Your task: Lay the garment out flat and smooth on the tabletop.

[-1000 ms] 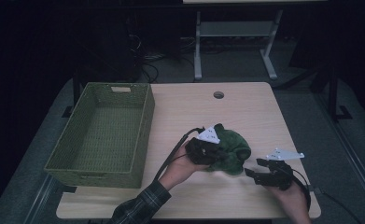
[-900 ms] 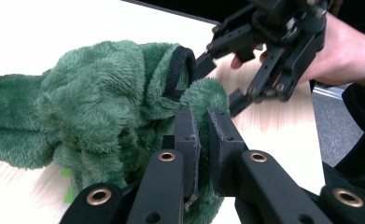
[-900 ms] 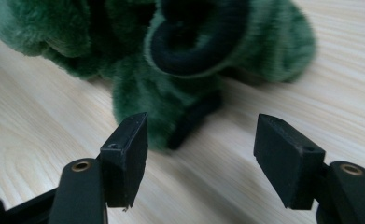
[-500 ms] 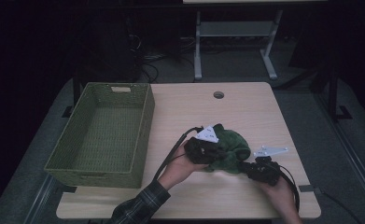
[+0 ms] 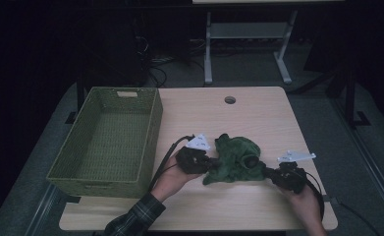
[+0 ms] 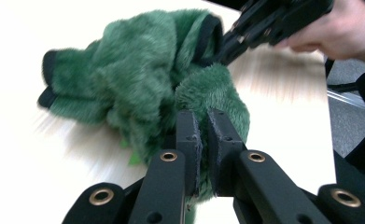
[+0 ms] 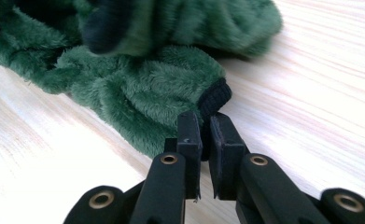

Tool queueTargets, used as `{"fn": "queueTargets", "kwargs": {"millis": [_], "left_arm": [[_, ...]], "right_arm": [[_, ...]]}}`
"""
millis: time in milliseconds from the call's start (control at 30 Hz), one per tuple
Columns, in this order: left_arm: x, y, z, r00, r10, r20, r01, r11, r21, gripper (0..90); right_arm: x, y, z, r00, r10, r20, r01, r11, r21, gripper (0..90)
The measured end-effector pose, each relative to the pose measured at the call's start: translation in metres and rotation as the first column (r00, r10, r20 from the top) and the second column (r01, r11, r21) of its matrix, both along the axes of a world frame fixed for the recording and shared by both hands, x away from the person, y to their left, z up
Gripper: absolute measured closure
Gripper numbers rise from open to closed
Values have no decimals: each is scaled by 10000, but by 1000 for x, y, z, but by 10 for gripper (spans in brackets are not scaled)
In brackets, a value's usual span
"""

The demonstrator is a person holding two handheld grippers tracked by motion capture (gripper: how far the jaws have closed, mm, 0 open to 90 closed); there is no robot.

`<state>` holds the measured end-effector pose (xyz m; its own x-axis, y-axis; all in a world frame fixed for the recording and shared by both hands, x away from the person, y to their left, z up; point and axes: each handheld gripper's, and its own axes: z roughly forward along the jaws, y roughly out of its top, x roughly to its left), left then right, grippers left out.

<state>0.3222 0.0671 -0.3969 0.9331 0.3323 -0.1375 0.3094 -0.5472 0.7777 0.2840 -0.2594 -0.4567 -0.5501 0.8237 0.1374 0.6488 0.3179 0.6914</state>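
One green fleece garment point(image 5: 236, 158), one woven basket point(image 5: 106, 140), two grippers pinching it

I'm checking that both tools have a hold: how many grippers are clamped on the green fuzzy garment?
2. The left gripper pinches the green fuzzy garment at its left edge; the right gripper has just closed on the black cuff at its right.

We see a pale wooden table point(image 5: 258, 118) with a round cable hole point(image 5: 230, 100) standing on grey floor point(image 5: 337, 132) in a dark room, with a white desk frame point(image 5: 248, 37) and loose cables point(image 5: 155, 59) on the floor behind it.
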Motion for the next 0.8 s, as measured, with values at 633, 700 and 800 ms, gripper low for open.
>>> {"fn": "queueTargets", "kwargs": {"millis": [633, 700, 800], "left_arm": [[-6, 40, -4, 9930, 1174, -109, -1176, 9928, -222, 552], [-7, 37, 3, 9951, 993, 26, -991, 9942, -423, 536], [-8, 28, 9, 9973, 734, 60, -729, 9952, -650, 533]], "right_arm": [[-4, -9, 1, 10000, -96, -11, 96, 9999, -123, 840], [-4, -8, 2, 9999, -110, -90, 109, 9998, -144, 840], [-4, -7, 1, 9999, -85, -95, 84, 9998, -164, 840]]}}
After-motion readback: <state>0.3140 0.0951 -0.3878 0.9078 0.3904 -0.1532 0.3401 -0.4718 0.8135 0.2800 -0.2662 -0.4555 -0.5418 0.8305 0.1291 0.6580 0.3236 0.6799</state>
